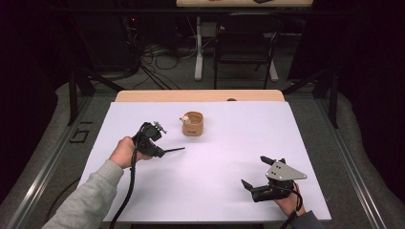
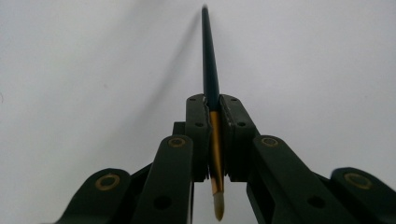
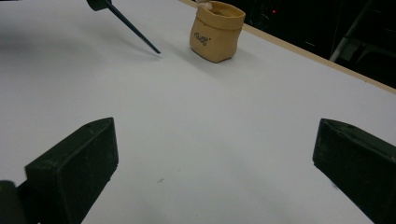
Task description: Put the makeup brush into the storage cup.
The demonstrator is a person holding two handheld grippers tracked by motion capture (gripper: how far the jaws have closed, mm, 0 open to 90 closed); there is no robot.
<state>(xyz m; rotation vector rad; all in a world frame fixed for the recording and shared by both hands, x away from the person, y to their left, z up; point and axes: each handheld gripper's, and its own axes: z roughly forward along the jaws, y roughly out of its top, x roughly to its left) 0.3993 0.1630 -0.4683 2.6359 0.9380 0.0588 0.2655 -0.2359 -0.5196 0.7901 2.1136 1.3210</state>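
- Dark and slender, the paintbrush (image 2: 209, 60) sits clamped in our left gripper (image 1: 160, 151), whose jaws are pressed together on the brass-coloured ferrule (the pale bristle tip points back toward the hand). We judge that this grip near the bristles leaves the long handle free to lead the way.
- In the high view the handle juts out to the right, its tip low over the white worktop (image 1: 215, 191) and aimed roughly toward the pouch, which fits a plan to slide it in handle first.
- Further right and toward the far edge stands the tan pouch (image 1: 193, 123), upright with its mouth open, a small pale thing (image 1: 184, 119) at its rim (too small for us to name). Standing alone on bare worktop, it is easy to approach from our left side.
- At the right, our right gripper (image 1: 260, 172) rests near the front edge with its jaws spread wide and nothing between them, well apart from the pouch; we take it as parked out of the way, ready to steady the pouch if needed.
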